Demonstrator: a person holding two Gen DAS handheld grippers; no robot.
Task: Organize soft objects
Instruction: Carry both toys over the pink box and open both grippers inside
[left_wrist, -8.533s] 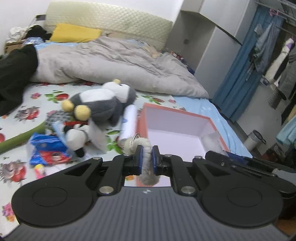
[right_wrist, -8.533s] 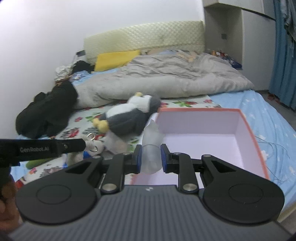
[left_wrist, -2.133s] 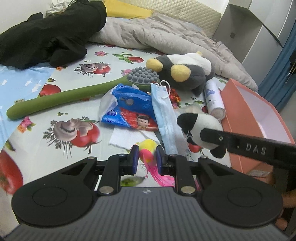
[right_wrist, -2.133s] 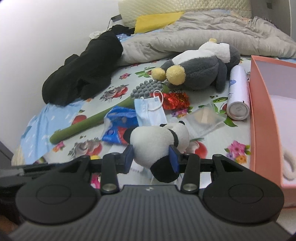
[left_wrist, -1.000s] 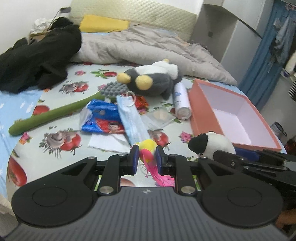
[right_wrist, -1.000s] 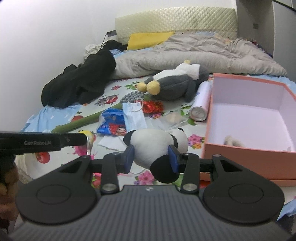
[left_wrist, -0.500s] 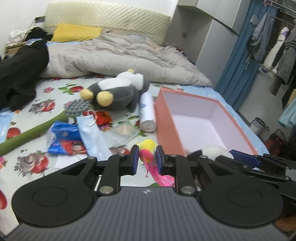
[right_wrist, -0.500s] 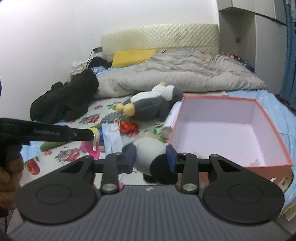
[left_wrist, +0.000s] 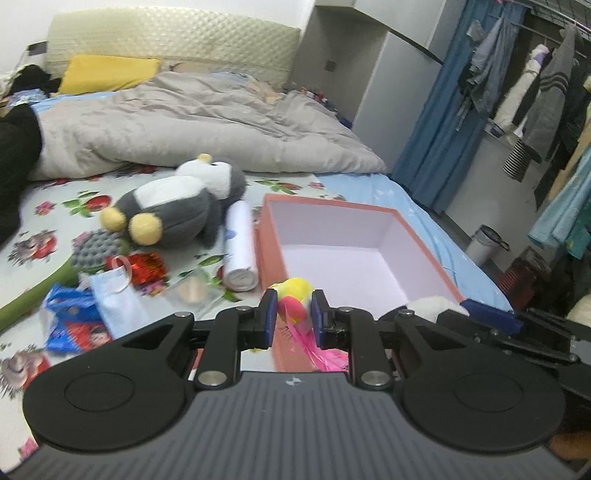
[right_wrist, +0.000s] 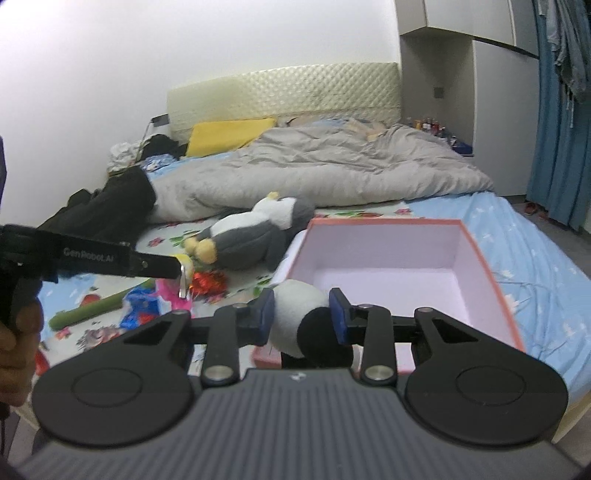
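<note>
My left gripper is shut on a small yellow and pink feathered toy and holds it at the near left corner of the open orange box. My right gripper is shut on a white and black panda plush and holds it over the near left corner of the same box. The panda also shows at the right of the left wrist view. A large grey penguin plush lies on the bed left of the box.
A white spray can lies against the box's left side. A face mask, a blue snack bag, a red wrapper and a green massage stick lie at the left. A grey quilt lies behind.
Both grippers have carried their toys from the cluttered left part of the bed rightwards to the box. The box now fills the middle of both views.
</note>
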